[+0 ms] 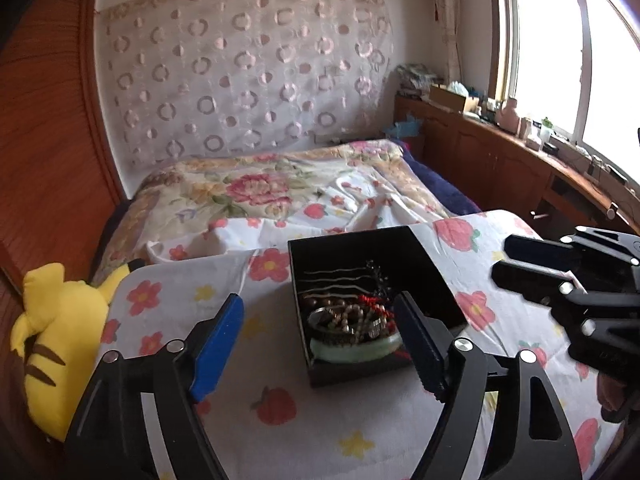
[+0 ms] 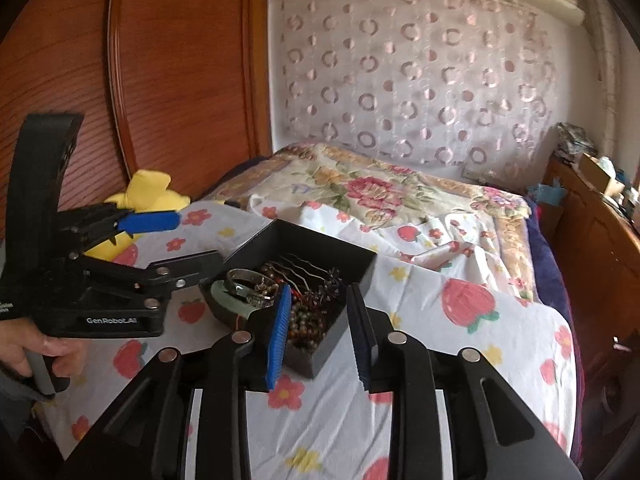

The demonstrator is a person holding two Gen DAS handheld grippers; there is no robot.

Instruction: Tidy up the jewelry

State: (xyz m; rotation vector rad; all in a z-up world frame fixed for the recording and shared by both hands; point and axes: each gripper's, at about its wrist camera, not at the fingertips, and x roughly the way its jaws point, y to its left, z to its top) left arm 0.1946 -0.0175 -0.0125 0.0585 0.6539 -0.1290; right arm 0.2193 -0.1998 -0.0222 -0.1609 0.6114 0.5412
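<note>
A black open box (image 1: 404,248) sits on a small table covered with a flowered cloth (image 1: 280,400). It holds a tangle of jewelry (image 1: 352,316): bead bracelets, a red cord, wavy hairpins, a silver bangle and a pale green jade bangle (image 1: 356,350). My left gripper (image 1: 320,320) is open and empty, just short of the box's near side. My right gripper (image 2: 320,312) is open and empty over the box's (image 2: 256,246) near corner. In the left wrist view the right gripper (image 1: 516,260) is to the box's right. The left gripper (image 2: 184,240) shows beside the box in the right wrist view.
A bed with a floral quilt (image 1: 256,192) lies behind the table. A yellow plush toy (image 1: 60,332) lies at the table's left against a wooden headboard (image 1: 44,152). A wooden cabinet with clutter (image 1: 500,148) runs under the window at right.
</note>
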